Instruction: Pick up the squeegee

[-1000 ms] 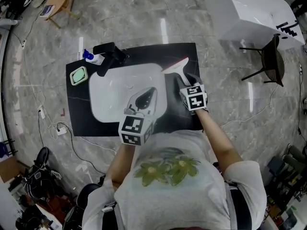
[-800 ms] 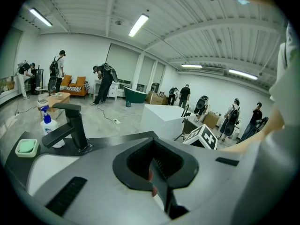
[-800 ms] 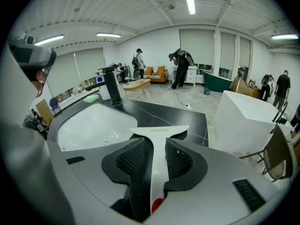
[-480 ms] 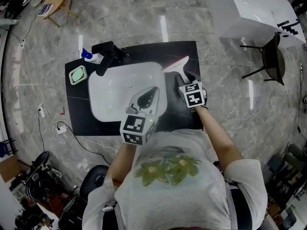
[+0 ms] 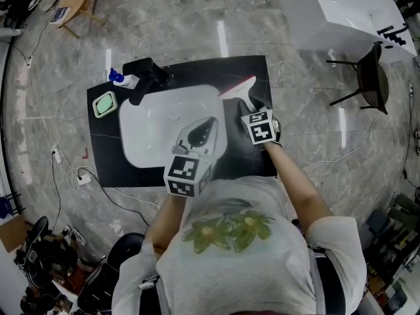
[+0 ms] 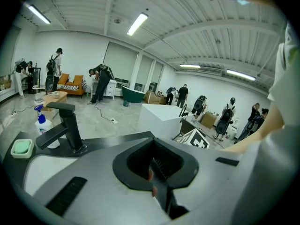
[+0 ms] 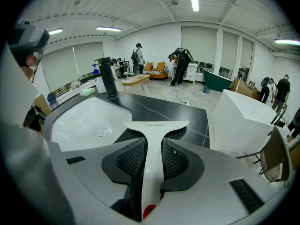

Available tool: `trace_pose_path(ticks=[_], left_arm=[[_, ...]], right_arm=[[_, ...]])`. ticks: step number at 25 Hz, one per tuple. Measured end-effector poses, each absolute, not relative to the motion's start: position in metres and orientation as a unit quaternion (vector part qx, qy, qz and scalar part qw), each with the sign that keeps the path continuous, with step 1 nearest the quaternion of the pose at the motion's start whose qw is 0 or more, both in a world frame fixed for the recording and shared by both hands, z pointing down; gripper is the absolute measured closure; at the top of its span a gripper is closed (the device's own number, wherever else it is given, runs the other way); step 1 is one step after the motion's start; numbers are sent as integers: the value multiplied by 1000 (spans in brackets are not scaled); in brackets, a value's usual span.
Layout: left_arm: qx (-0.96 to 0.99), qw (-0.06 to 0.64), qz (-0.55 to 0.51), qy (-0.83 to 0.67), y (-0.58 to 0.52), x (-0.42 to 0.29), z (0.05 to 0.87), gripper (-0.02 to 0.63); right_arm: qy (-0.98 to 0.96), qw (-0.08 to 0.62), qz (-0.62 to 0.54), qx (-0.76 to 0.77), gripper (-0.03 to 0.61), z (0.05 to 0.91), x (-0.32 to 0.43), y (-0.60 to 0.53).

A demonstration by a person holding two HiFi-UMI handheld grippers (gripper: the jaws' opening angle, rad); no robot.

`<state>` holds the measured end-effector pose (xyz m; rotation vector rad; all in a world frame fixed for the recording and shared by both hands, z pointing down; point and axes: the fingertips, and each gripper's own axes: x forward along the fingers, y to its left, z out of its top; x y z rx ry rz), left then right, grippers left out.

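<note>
"Looking at the squeegee (image 7: 151, 139), what do you make of it?"

"White all over and T-shaped: a slim handle that widens into a flat, broad blade head. The right gripper view shows a small red spot at the near end of the handle and a line of tiny print across the head, too small to read. The head view shows a red strip along the blade's far edge."

"Where is it?"

"Over the black counter (image 5: 249, 67), just right of the white basin (image 5: 154, 126), at the counter's far right part. I cannot tell whether it rests on the surface or is raised off it."

"Which way does it run?"

"The handle, its long axis, leads away from the person, with the blade head at the far end lying crosswise. In the head view the squeegee (image 5: 239, 88) angles a little, the blade's right tip farther off than its left."

"And the right gripper (image 7: 152, 156)?"

"Clamped on the handle: both ribbed black pads (image 7: 131, 159) press its sides, with the blade head well beyond the jaw tips. From above, the right gripper (image 5: 252, 107) sits at the near end of the squeegee."

"The left gripper (image 6: 154, 172)?"

"Jaws closed together with nothing between them. It hangs over the basin's near right part, left gripper (image 5: 200, 134) aimed toward the black faucet (image 5: 147, 79)."
</note>
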<state>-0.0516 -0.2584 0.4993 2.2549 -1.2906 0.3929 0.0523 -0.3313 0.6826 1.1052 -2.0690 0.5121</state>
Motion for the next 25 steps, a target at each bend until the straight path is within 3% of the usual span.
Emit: trace_pose_path(ticks=[13, 25], left_arm=[[835, 246, 147, -470, -258, -49, 493, 604], [838, 231, 146, -473, -253, -53, 484, 604]], right_arm=[[-797, 387, 187, 424, 472, 686, 54, -332], [-801, 362, 201, 433, 472, 667, 60, -326]])
